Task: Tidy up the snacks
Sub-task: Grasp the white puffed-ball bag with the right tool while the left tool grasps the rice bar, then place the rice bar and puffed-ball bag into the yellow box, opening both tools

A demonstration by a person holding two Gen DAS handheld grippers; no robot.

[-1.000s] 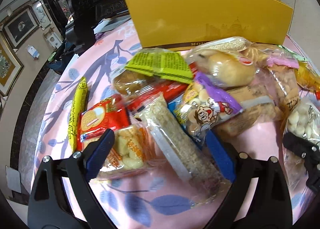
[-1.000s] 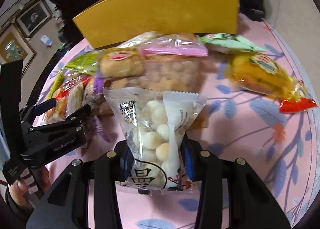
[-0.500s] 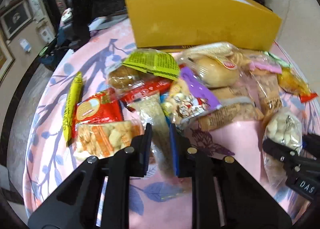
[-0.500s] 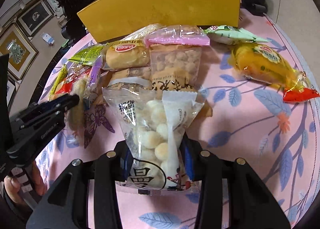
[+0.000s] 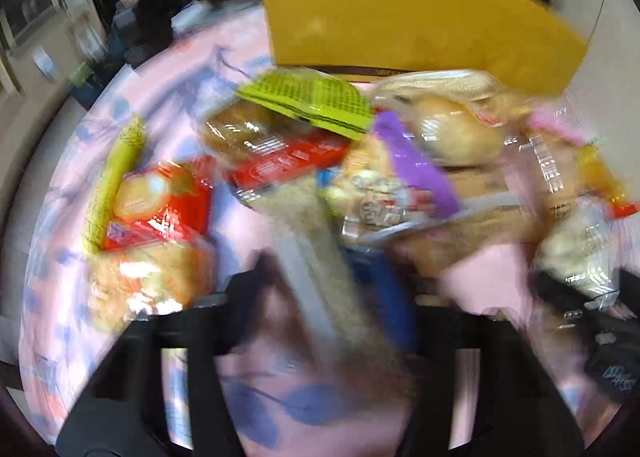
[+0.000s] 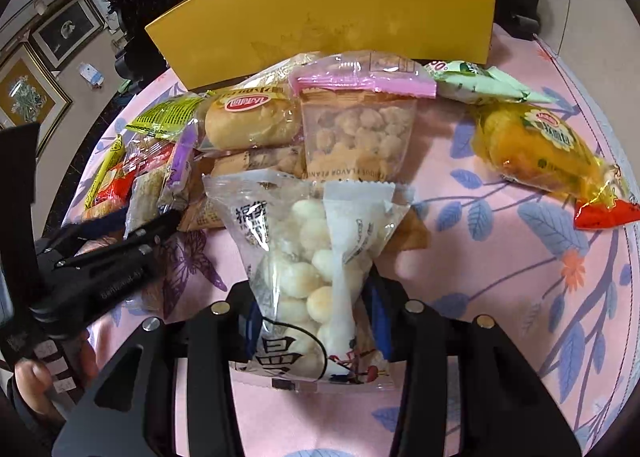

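Clear plastic bag of white candy balls point(image 6: 308, 269) sits clamped in your right gripper point(image 6: 312, 321), lower centre; your left gripper point(image 5: 320, 289), jaws just reopening, straddles a blurred rice-cracker packet point(image 5: 316, 233). Next: yellow cardboard box point(image 6: 332, 17).
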